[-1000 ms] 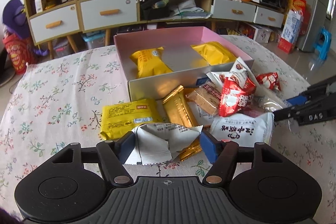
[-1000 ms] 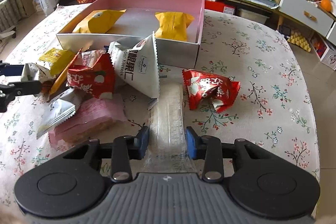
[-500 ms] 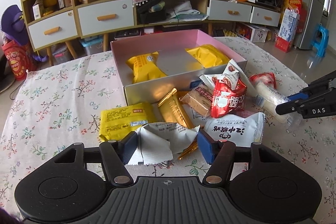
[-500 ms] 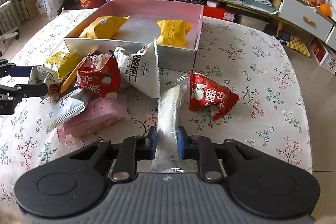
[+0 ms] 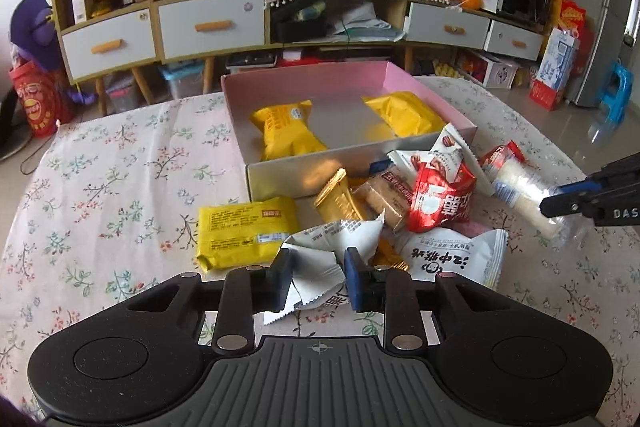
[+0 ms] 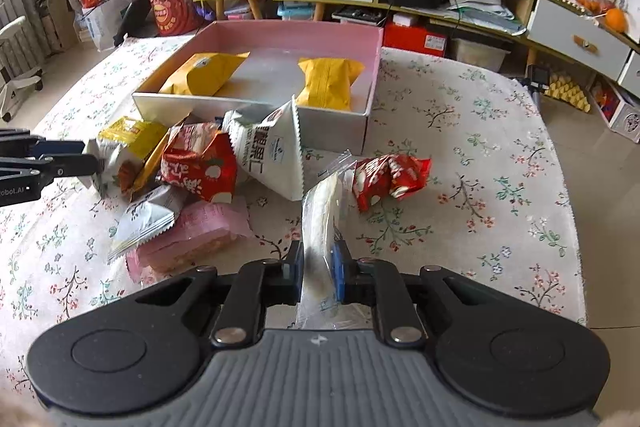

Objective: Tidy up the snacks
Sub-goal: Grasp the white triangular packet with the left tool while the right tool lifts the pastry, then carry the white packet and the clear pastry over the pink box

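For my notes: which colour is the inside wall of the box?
Pink; the box is silver outside. Best seen in the right wrist view.

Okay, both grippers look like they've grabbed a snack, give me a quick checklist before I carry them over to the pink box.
1. Right gripper shut on clear packet: ok.
2. Left gripper, jaws just closing, pinches white packet: ok.
3. Clear packet lifted off tablecloth: cannot tell.
4. Free space in pink box between the two yellow packets: ok.
5. White packet free of gold packet alongside: cannot tell.
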Action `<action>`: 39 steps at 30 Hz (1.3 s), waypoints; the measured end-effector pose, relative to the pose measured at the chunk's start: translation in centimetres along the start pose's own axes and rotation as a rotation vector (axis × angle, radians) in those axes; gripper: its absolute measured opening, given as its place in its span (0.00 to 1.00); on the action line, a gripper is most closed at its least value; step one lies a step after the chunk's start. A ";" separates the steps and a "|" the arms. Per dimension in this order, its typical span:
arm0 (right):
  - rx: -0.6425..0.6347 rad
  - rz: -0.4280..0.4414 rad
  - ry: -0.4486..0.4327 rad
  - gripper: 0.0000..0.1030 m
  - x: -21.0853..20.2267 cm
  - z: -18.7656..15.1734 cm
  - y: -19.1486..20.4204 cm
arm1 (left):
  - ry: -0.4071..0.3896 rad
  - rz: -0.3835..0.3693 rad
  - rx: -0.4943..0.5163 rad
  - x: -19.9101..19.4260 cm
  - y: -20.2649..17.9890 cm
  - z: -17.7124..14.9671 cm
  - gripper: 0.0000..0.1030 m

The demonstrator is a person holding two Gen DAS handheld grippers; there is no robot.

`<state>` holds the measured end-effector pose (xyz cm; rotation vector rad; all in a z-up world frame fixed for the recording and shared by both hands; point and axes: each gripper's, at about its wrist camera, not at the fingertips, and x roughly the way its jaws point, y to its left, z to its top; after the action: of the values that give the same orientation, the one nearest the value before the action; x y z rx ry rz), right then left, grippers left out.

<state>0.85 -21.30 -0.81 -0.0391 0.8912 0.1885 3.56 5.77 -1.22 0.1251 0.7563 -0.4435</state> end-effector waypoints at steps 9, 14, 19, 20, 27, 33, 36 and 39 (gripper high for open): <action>-0.014 -0.010 0.006 0.13 0.0 0.0 0.3 | 0.069 0.029 0.016 1.1 -0.1 -0.5 0.37; -0.025 -0.015 0.007 0.13 -0.1 -0.1 0.3 | 0.047 0.054 0.028 0.4 -0.2 -0.3 0.23; -0.012 -0.013 -0.014 0.13 -0.7 0.1 0.2 | 0.022 0.075 0.013 -0.2 0.1 -0.1 0.15; -0.009 -0.013 -0.020 0.13 -0.9 0.2 0.2 | 0.018 0.078 0.009 -0.3 0.1 0.0 0.15; 0.009 0.003 -0.073 0.03 -2.2 0.8 0.1 | -0.030 0.059 -0.003 -1.5 0.0 0.5 0.13; 0.043 0.008 0.006 0.07 -0.9 0.9 -0.2 | -0.018 0.063 0.024 -1.2 -0.7 0.3 0.13; 0.056 -0.033 0.061 0.24 0.3 0.5 -0.3 | -0.013 0.063 0.031 -1.1 -0.8 0.3 0.13; 0.076 -0.026 0.109 0.38 1.5 0.1 -0.5 | -0.008 0.063 0.026 -1.0 -0.7 0.4 0.13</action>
<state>1.89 -21.53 -1.94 0.0102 1.0051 0.1294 2.83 5.42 -0.22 0.1708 0.7372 -0.3936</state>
